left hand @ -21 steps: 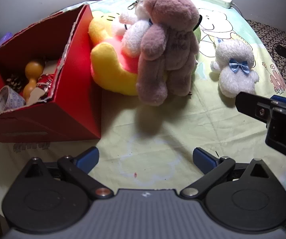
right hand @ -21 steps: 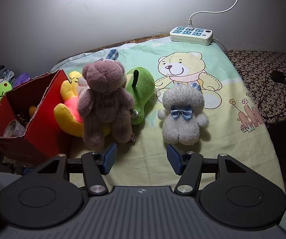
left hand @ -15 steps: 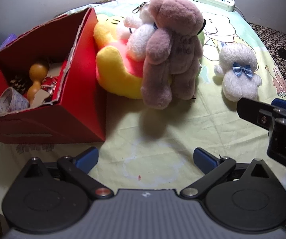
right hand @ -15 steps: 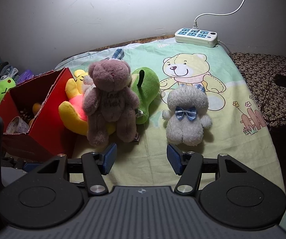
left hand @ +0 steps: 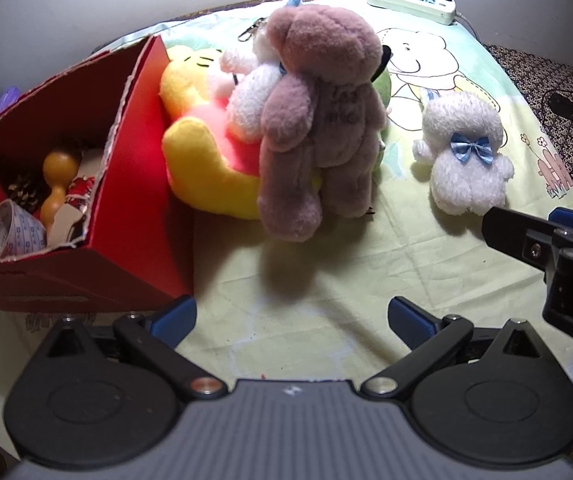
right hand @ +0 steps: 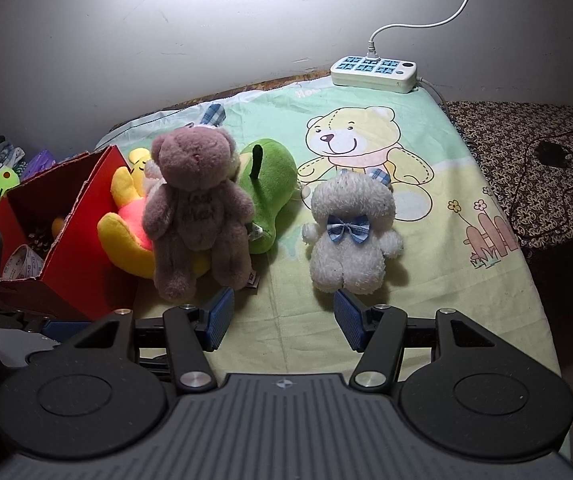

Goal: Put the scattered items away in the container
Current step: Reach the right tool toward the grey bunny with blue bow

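A red cardboard box (left hand: 126, 208) stands at the left, open on top, with small items inside. Against its right wall leans a yellow plush (left hand: 206, 160). A brown teddy bear (left hand: 326, 120) stands in front of it, with a small white plush (left hand: 250, 108) tucked between them. Behind the bear lies a green plush (right hand: 270, 184). A white bear with a blue bow (right hand: 350, 236) sits apart to the right. My left gripper (left hand: 292, 316) is wide open over bare cloth before the brown bear. My right gripper (right hand: 284, 312) is open just short of the white bear, with nothing between its fingers.
A white power strip (right hand: 374, 72) with its cable lies at the far edge by the wall. The box holds an orange wooden gourd (left hand: 58, 176) and a tape roll (left hand: 10, 232). A dark patterned cloth (right hand: 546, 168) with a black cord lies right of the bear-print sheet.
The left gripper has drifted slightly closer to the box and the brown bear. The right gripper has hardly moved. Both stay open and no toy has shifted.
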